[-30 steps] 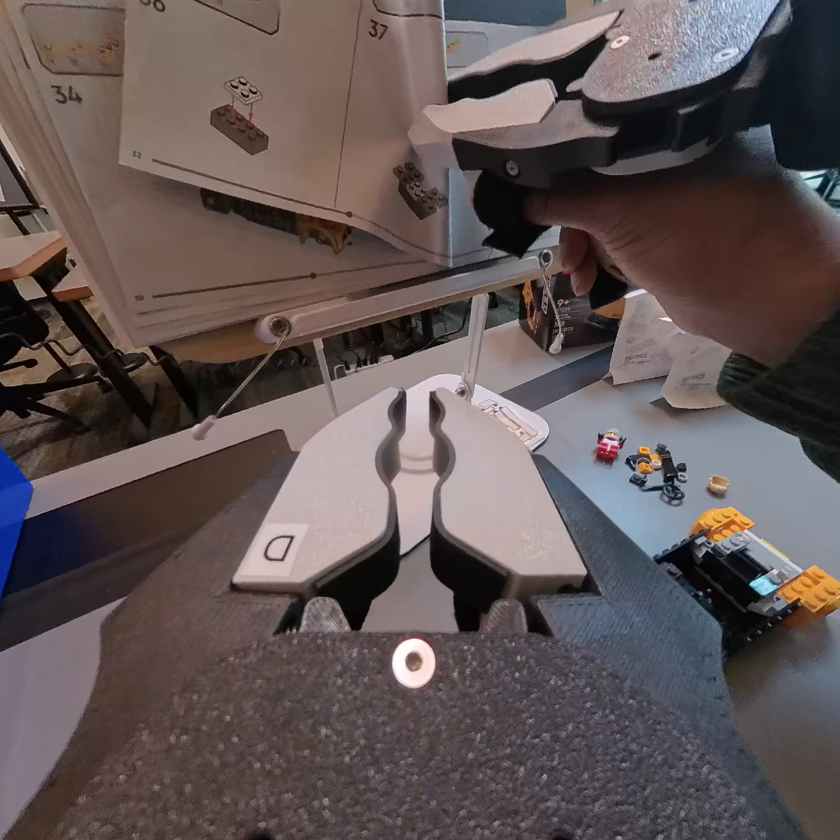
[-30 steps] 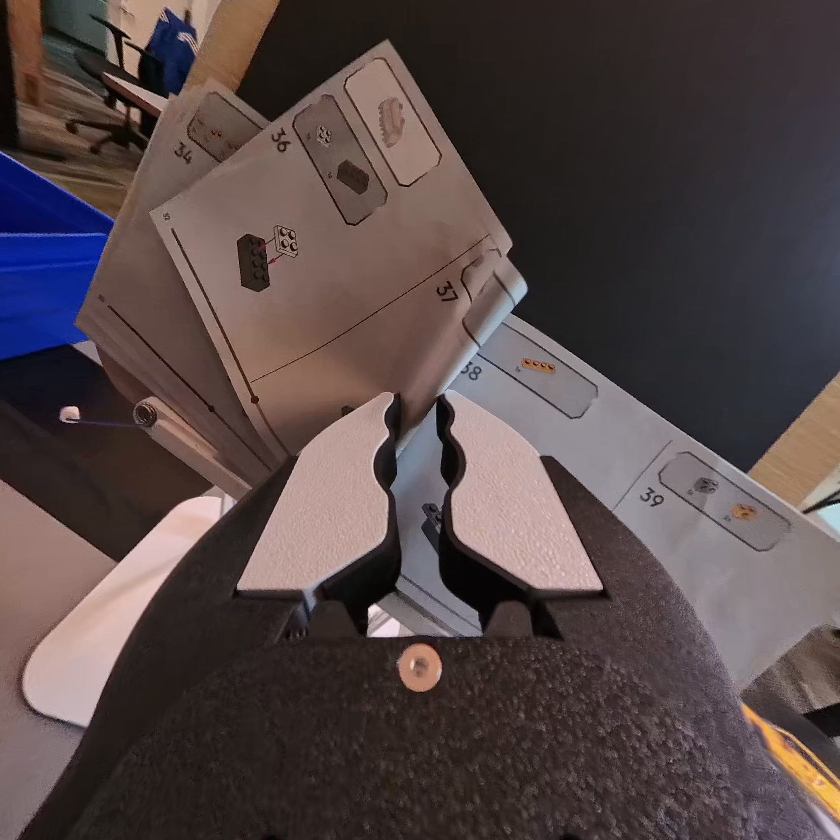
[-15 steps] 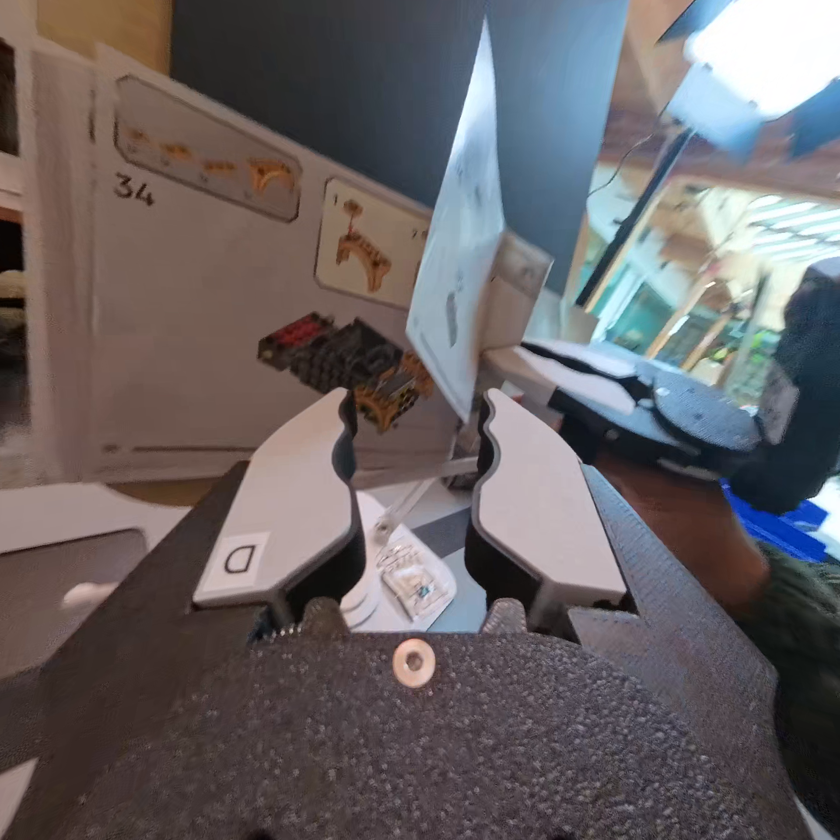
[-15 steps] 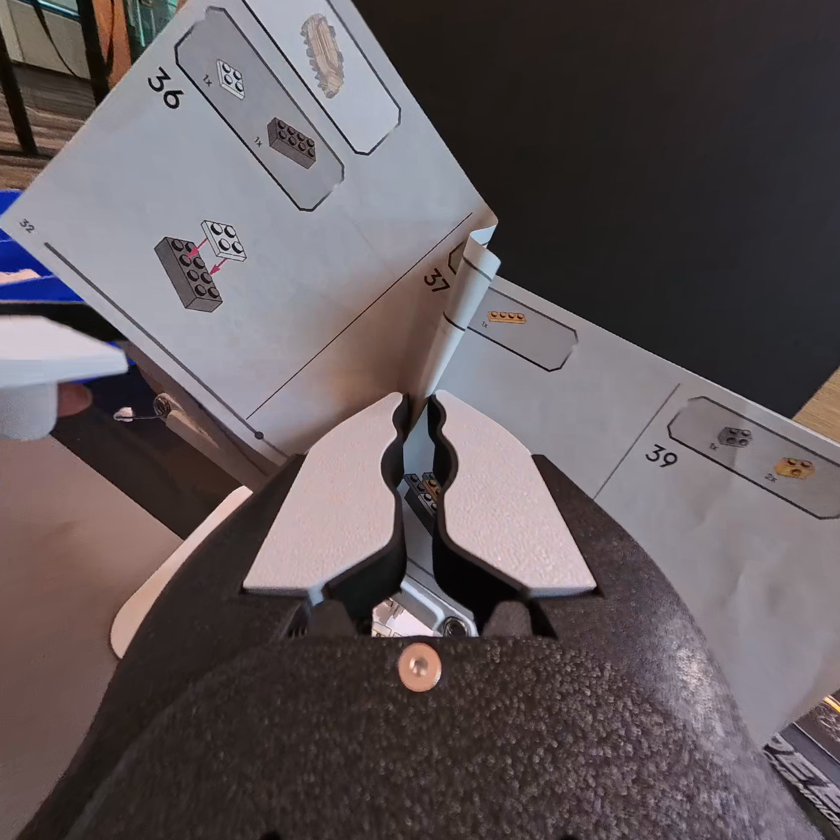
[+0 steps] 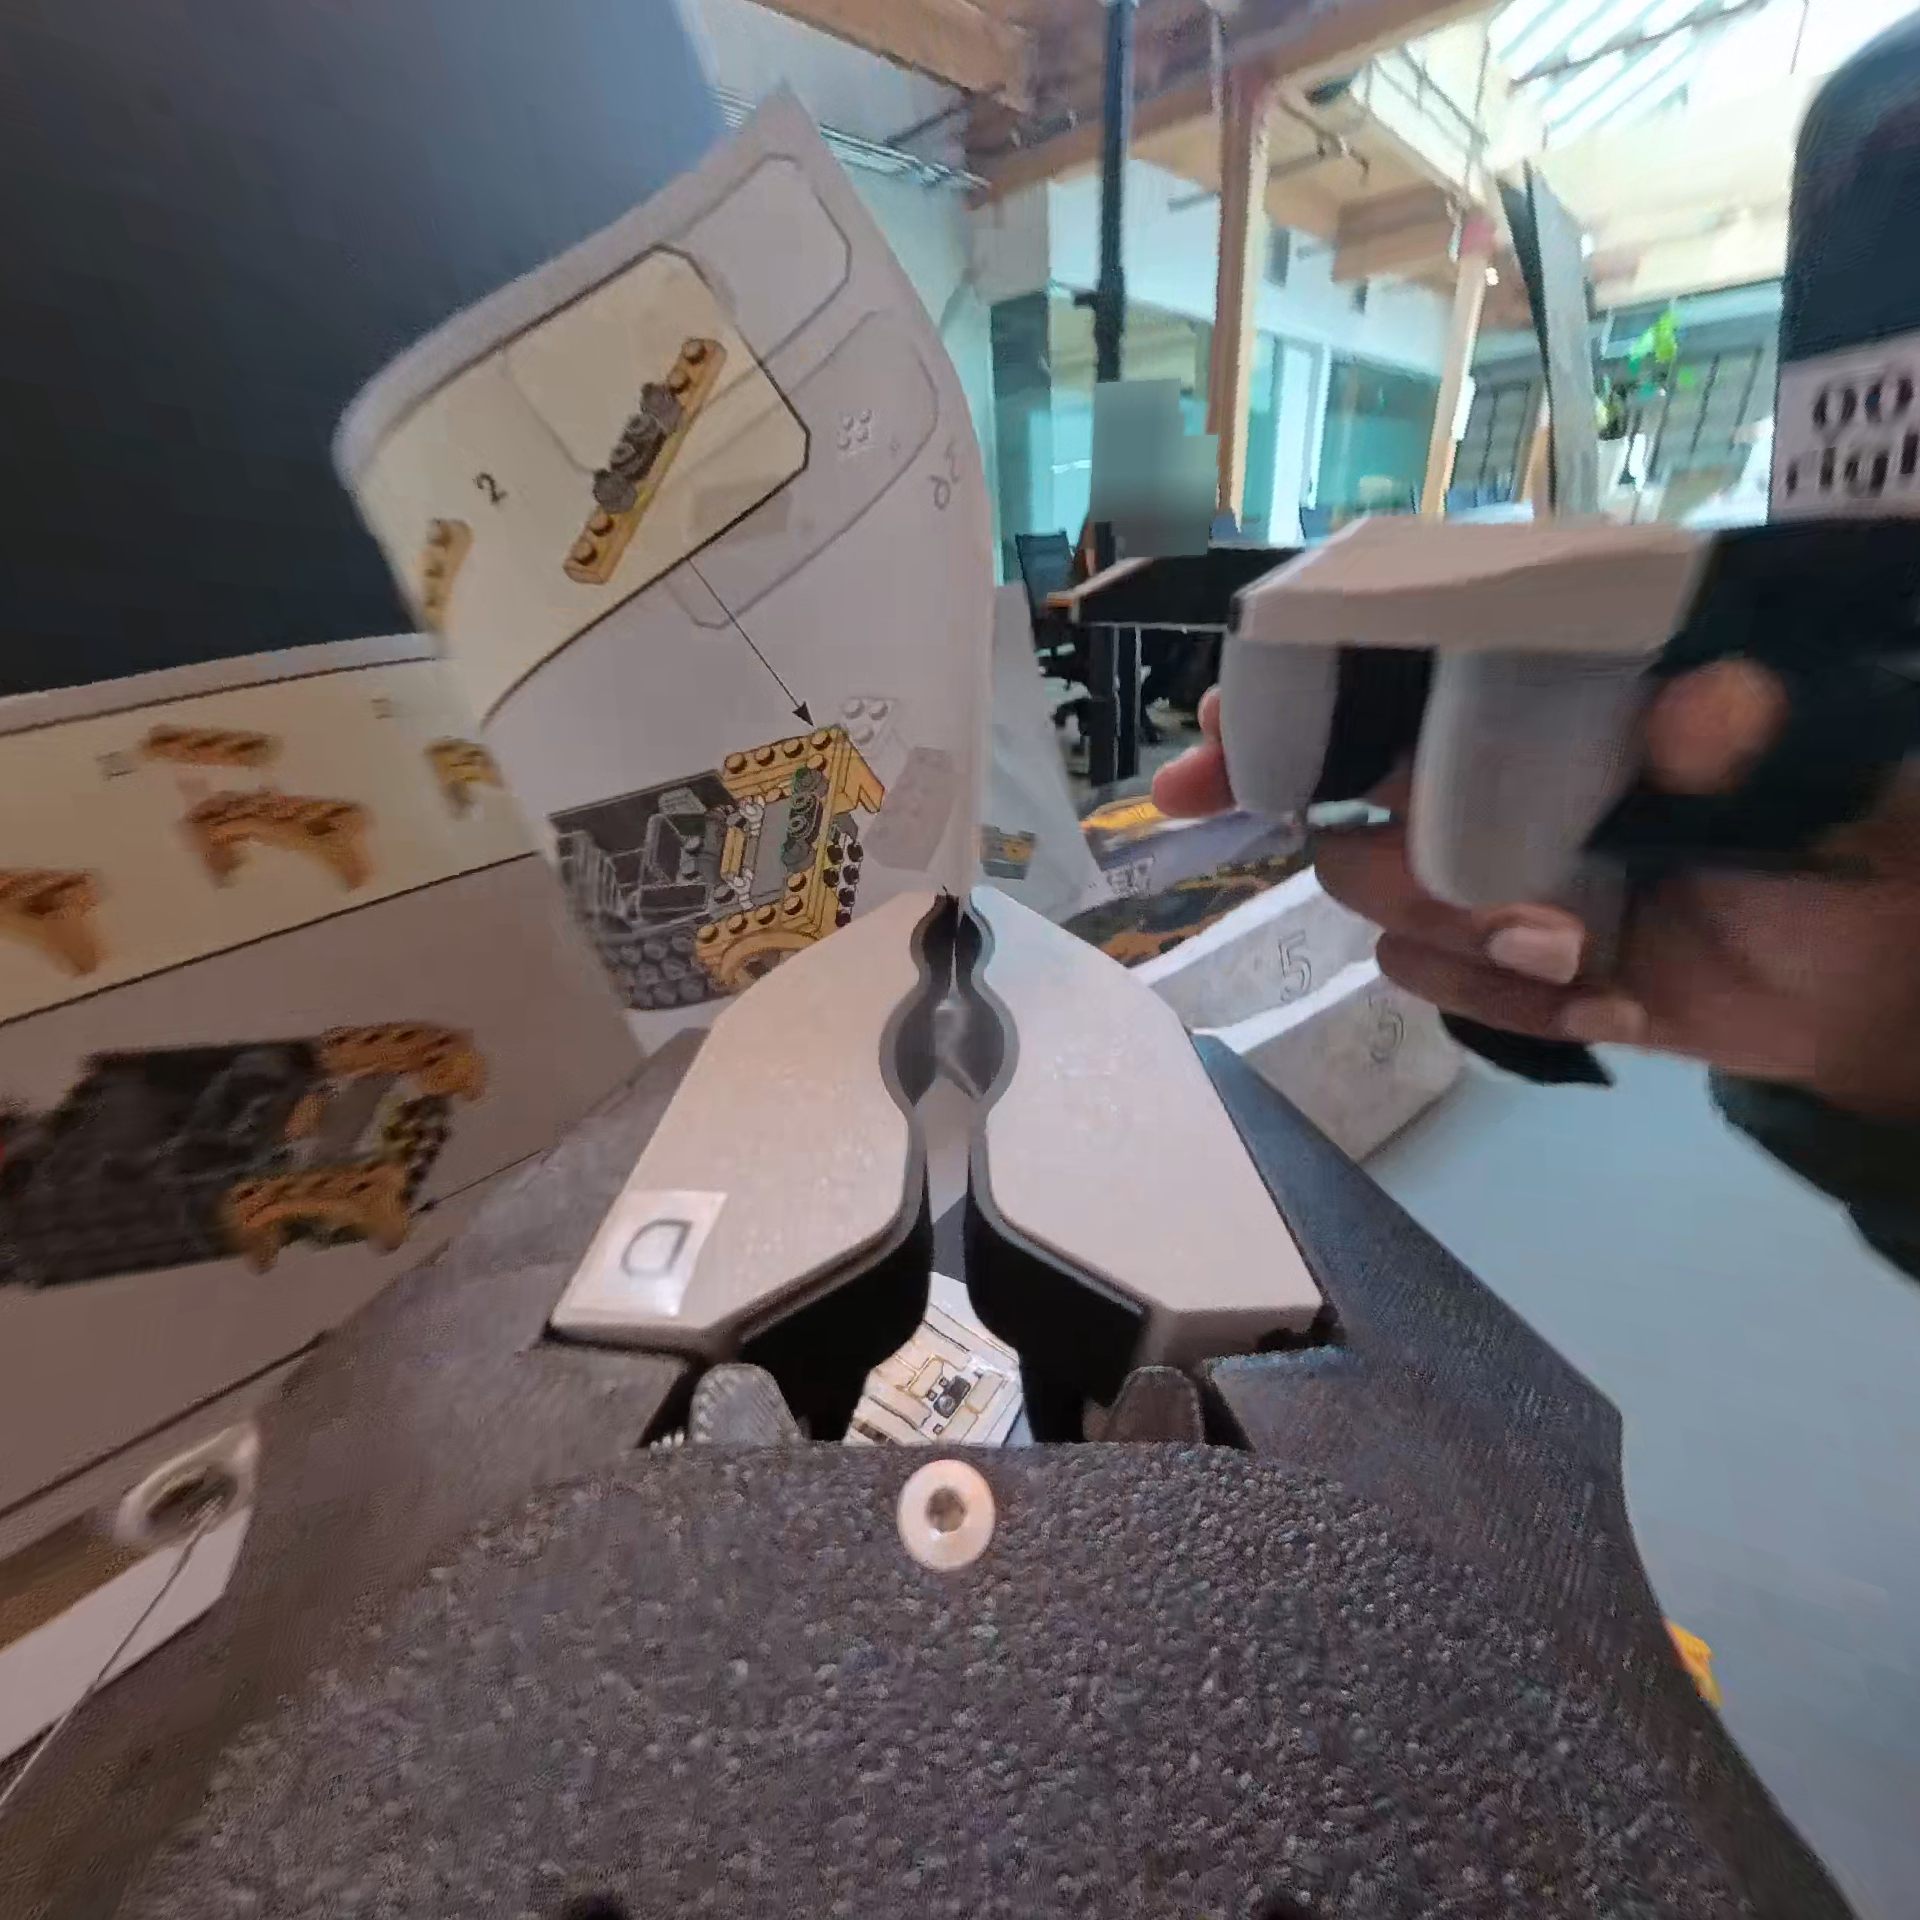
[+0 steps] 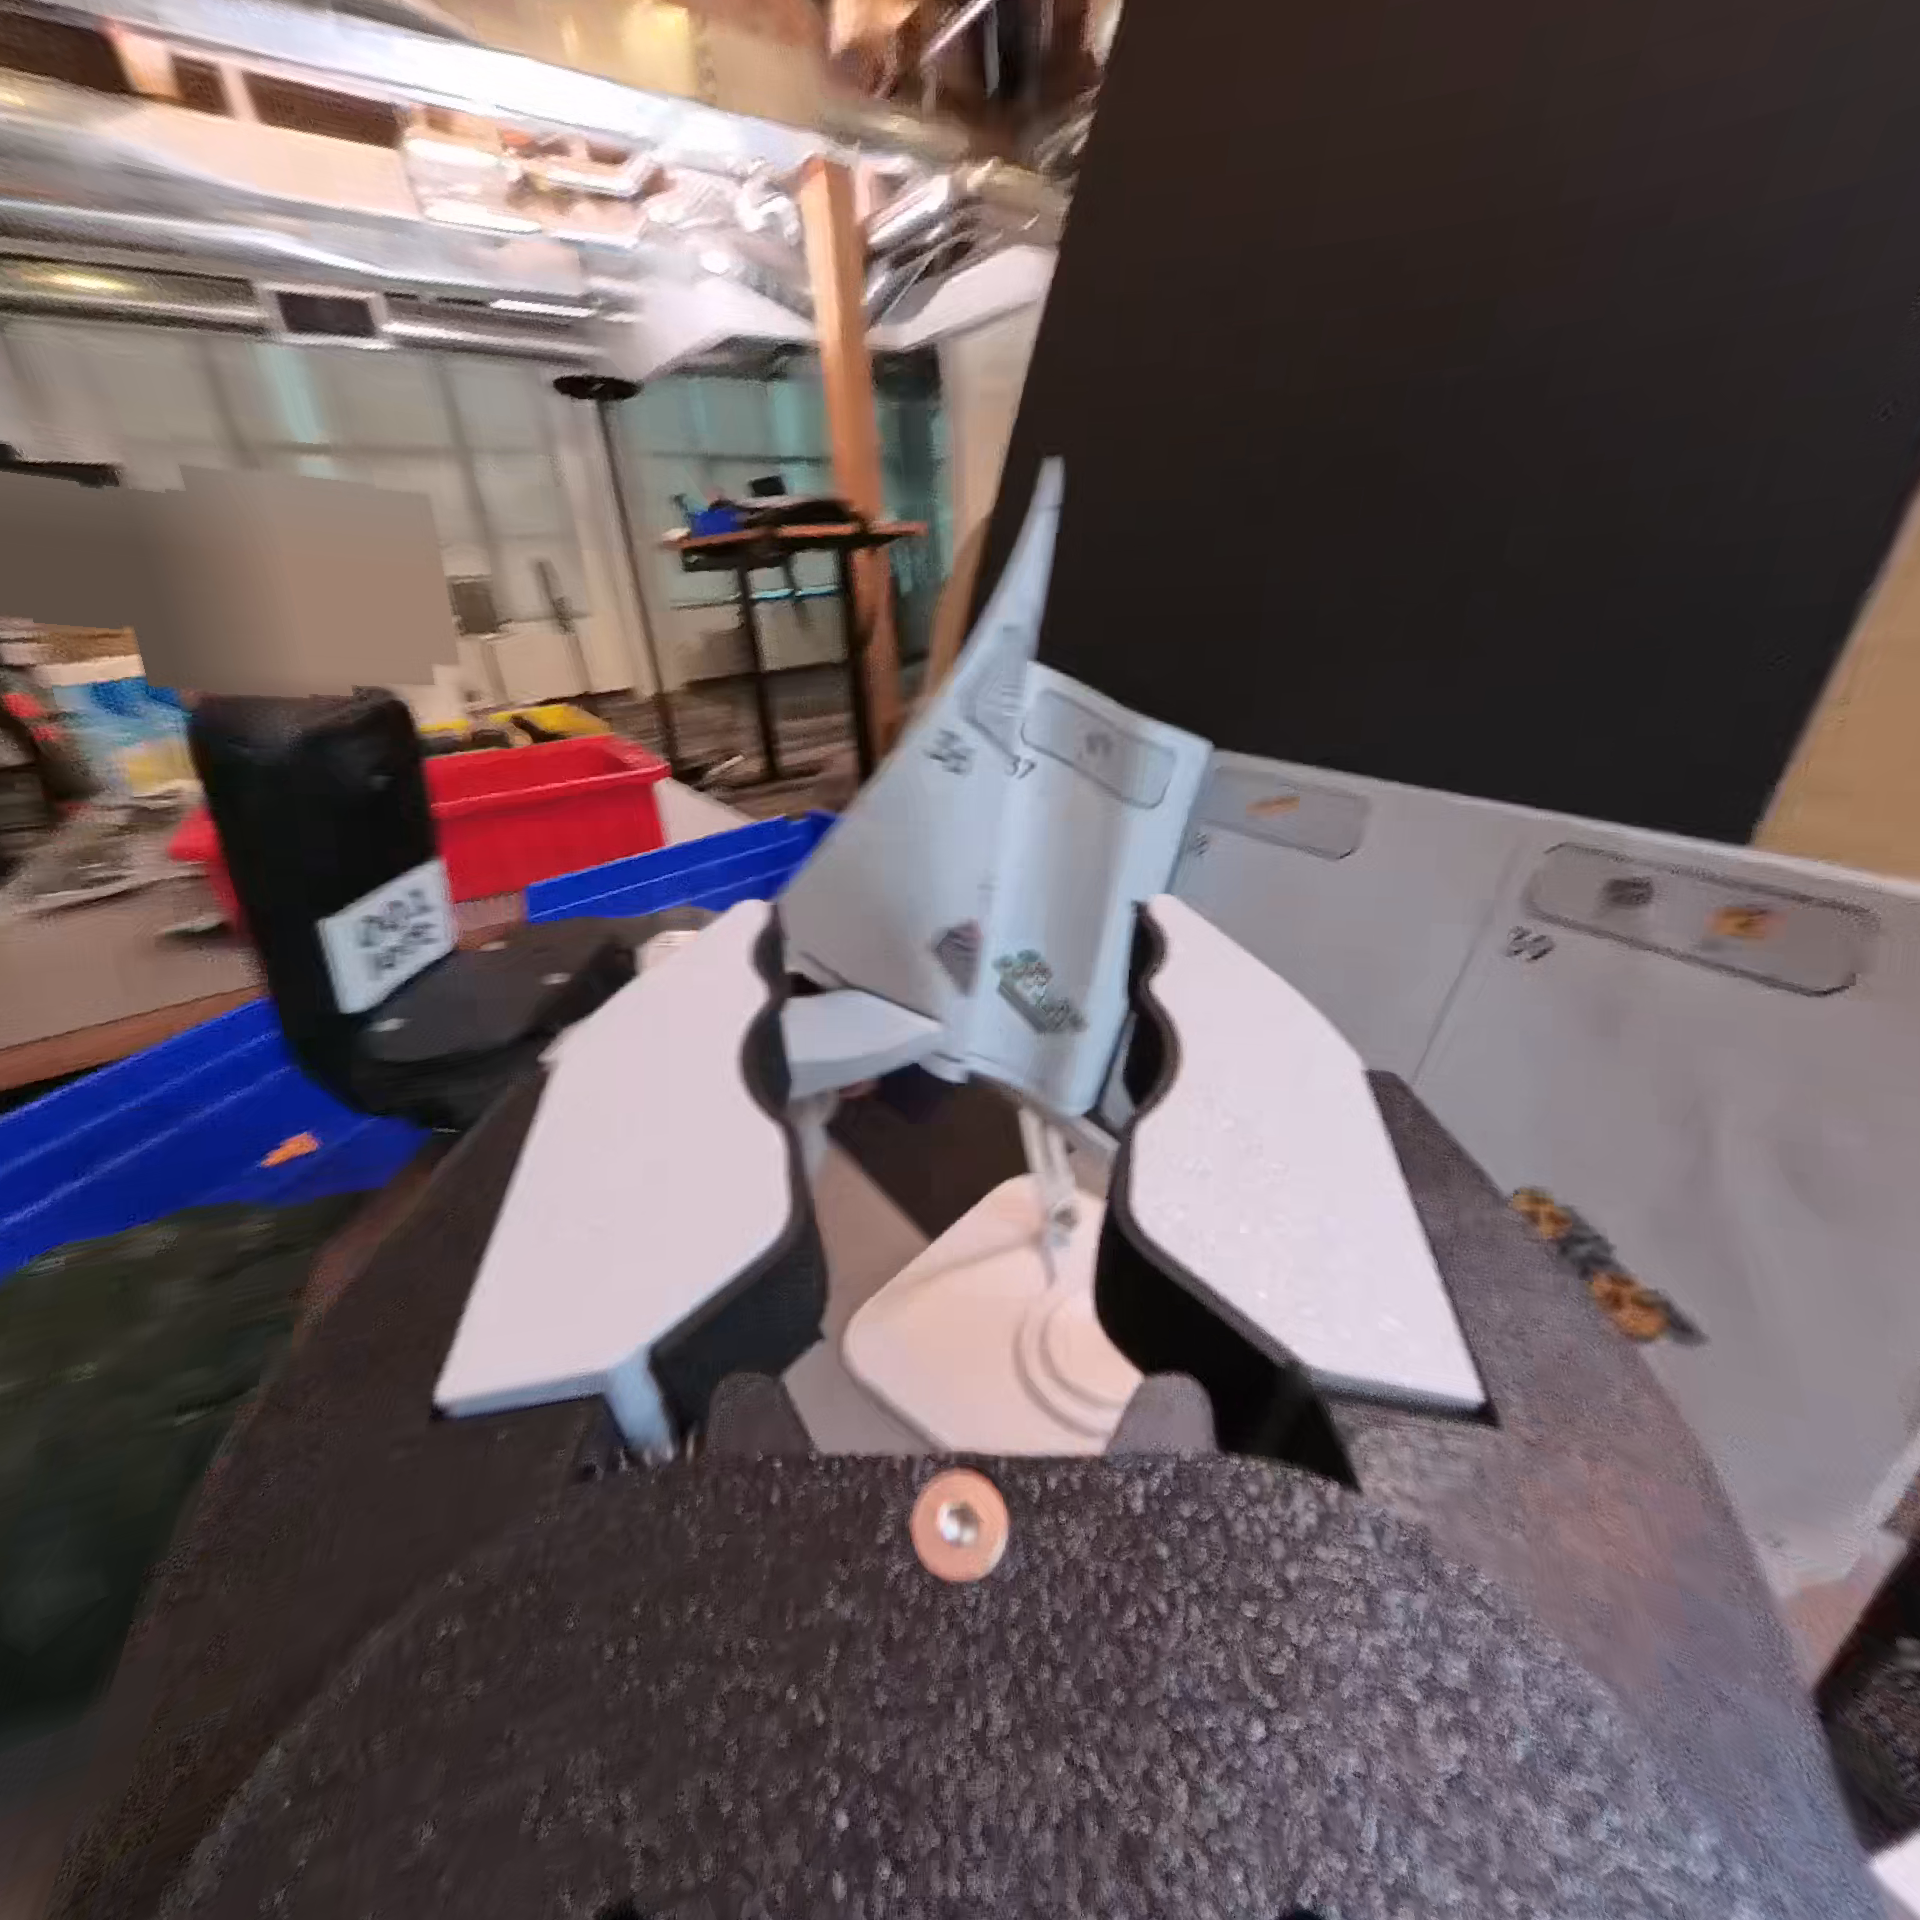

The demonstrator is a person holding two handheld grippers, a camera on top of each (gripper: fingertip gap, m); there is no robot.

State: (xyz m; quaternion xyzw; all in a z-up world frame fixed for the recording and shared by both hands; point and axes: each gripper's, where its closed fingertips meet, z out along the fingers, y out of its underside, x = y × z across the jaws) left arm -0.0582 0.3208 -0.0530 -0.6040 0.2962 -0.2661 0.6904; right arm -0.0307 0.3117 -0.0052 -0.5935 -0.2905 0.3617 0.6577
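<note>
An open building-instruction booklet (image 5: 239, 831) stands on a stand with a white base (image 6: 977, 1330). My left gripper (image 5: 951, 920) is shut on the lower edge of one loose page (image 5: 727, 623), which stands up and curls to the left. In the right wrist view this page (image 6: 1039, 883) stands on edge, with the left gripper's finger (image 6: 862, 1029) at its foot. My right gripper (image 6: 956, 935) is open with its jaws wide, and its pads do not touch the page. In the left wrist view the right gripper (image 5: 1382, 748) hangs to the right, clear of the page.
White numbered bags (image 5: 1320, 997) lie on the grey table (image 5: 1558, 1299) behind the page. A blue bin (image 6: 665, 883) and a red bin (image 6: 540, 821) stand at the left. A black panel (image 6: 1455, 364) rises behind the booklet. Tip to tip, the grippers are about 6 cm apart.
My right gripper, which pinched the page, has opened and let go of it. My left gripper came up, closed on the page's lower edge, and now carries it over to the left.
</note>
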